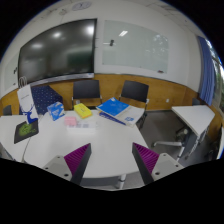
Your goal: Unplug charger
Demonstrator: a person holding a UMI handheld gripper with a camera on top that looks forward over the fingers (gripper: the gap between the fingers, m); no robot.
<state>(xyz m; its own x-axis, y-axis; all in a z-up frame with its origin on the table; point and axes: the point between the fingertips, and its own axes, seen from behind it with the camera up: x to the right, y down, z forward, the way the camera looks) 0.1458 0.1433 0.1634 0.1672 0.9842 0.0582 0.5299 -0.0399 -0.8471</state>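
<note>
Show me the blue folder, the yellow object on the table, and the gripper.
blue folder [113, 108]: gripper view, middle of its flat cover.
yellow object [83, 112]: gripper view, its top face; what it is cannot be told.
gripper [111, 157]: gripper view, midway between its open fingertips, nothing between them.

The counter [100, 140], across the middle of the frame, has a smooth, matt white top like laminate, and the items on it, a blue book [113, 108] at centre and a yellow packet [83, 111] left of it, look like paper or card. At the bottom, the gripper [112, 162] has jaws of dull black plastic faced with matt magenta pads [76, 156]. At upper left a dark screen [58, 52] is glossy and reflects ceiling lights, beside a smooth whiteboard [150, 45] above a wood-toned wall band [165, 88].
</note>
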